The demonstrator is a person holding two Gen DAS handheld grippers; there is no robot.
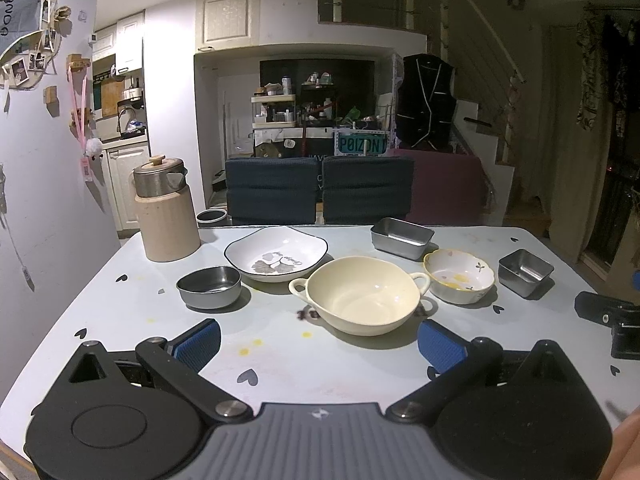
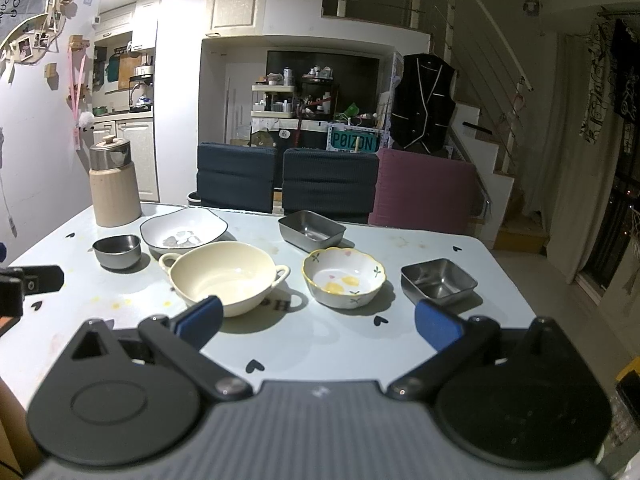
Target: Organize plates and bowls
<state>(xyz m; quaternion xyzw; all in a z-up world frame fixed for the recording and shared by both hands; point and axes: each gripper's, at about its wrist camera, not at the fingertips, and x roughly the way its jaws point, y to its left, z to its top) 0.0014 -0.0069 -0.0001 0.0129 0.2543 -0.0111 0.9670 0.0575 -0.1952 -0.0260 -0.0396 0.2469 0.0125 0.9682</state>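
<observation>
A cream two-handled bowl (image 1: pixel 358 296) (image 2: pixel 224 276) sits mid-table. Behind it lies a white flower-print plate (image 1: pixel 276 252) (image 2: pixel 184 230). A small round steel bowl (image 1: pixel 209 286) (image 2: pixel 117 251) is at the left. A scalloped yellow-rimmed bowl (image 1: pixel 459 276) (image 2: pixel 344 276) is to the right. A steel rectangular tray (image 1: pixel 401 237) (image 2: pixel 312 231) is at the back, a small square steel dish (image 1: pixel 525 272) (image 2: pixel 439 282) at the right. My left gripper (image 1: pixel 318 342) is open and empty, just short of the cream bowl. My right gripper (image 2: pixel 318 322) is open and empty, in front of the scalloped bowl.
A beige canister with a steel lid (image 1: pixel 166 210) (image 2: pixel 113 184) stands at the table's back left corner. The pale blue table (image 1: pixel 304 364) (image 2: pixel 320 344) has heart marks. Two dark chairs (image 1: pixel 320 188) (image 2: pixel 288 176) stand behind it. The other gripper shows at each view's edge (image 1: pixel 612 320) (image 2: pixel 24 284).
</observation>
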